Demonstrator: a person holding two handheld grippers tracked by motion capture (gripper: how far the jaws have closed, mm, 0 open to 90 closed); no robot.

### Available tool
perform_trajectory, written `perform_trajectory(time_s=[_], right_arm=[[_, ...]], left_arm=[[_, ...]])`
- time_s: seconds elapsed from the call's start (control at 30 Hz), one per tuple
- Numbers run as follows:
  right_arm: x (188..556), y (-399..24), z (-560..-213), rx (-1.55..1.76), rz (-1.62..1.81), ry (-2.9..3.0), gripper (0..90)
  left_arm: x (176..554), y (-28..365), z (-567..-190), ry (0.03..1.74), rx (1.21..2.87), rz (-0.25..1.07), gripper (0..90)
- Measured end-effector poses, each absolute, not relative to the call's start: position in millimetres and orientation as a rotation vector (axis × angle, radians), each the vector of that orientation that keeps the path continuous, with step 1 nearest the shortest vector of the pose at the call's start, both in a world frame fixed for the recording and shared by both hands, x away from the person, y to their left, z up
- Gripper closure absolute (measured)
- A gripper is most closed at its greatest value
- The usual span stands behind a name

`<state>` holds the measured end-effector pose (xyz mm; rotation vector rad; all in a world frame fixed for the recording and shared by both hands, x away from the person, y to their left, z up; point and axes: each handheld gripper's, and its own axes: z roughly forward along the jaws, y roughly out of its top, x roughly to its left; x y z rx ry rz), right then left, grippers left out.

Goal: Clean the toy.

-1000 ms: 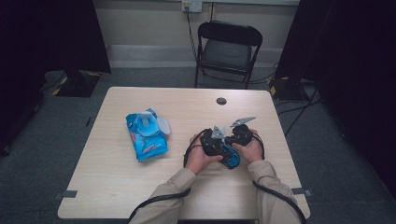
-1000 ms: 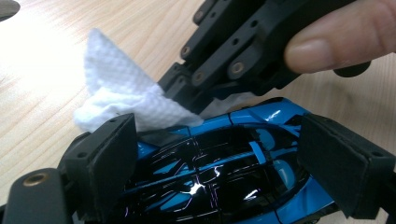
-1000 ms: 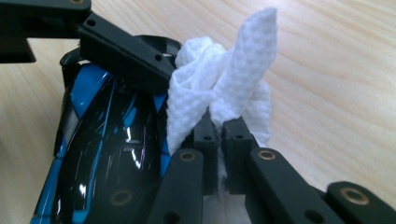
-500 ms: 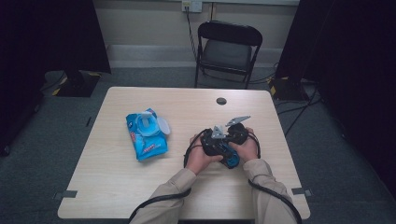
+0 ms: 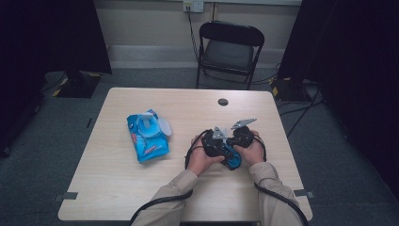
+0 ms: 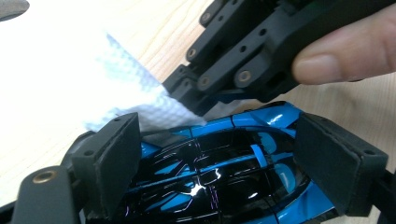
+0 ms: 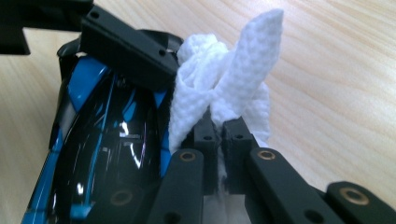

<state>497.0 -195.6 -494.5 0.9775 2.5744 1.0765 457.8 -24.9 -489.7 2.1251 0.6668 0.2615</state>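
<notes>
From above, your two hands meet near the right-hand part of the worktop (image 5: 117,179), the left tongs (image 5: 217,144) and the right tongs (image 5: 241,136) close together over a blue and black toy car (image 5: 232,159), while a blue pack of wipes (image 5: 147,136) lies well apart to the left with its lid flipped open, and a folding chair (image 5: 229,49) stands beyond the far edge. In the left gripper view, your left tongs (image 6: 219,163) stand wide with the toy car (image 6: 219,172) between the two pads, both pads against its glossy sides, their jaws having just drawn in a touch; the right tongs (image 6: 198,108) come in from above, tips pinching a white wipe (image 6: 126,88) against the car's edge. In the right gripper view, your right tongs (image 7: 222,133) are pressed together on the bunched wipe (image 7: 224,88), which sticks up past the tips, just beside the toy car (image 7: 102,154) on the left, with a pad of the left tongs across its top
</notes>
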Motion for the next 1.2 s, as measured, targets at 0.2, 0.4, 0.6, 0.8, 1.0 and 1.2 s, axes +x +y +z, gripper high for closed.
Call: perform_trajectory(time_s=[0.2, 0.4, 0.6, 0.8, 1.0, 1.2], right_arm=[[492.1, -203.9, -494.3, 0.97, 1.08, 2.585, 86.9], [486.4, -212.8, -494.2, 0.974, 1.086, 2.591, 86.9], [480.9, -219.9, -492.9, 0.955, 1.062, 2.601, 86.8], [475.7, -228.0, -492.3, 0.937, 1.046, 2.602, 86.8], [470.0, -237.4, -492.5, 0.926, 1.051, 2.605, 86.8], [462.9, -243.6, -492.1, 0.927, 1.042, 2.601, 86.6]], left_arm=[[457.5, -25.2, -489.5, 0.672, 2.127, 0.265, 14.9], [457.4, -26.0, -489.0, 0.679, 2.129, 0.261, 14.9], [457.7, -25.2, -489.2, 0.671, 2.131, 0.263, 14.9], [457.5, -25.3, -489.2, 0.671, 2.132, 0.267, 14.9], [456.9, -27.0, -488.7, 0.672, 2.139, 0.265, 14.9], [456.9, -27.6, -487.9, 0.674, 2.149, 0.27, 14.7]])
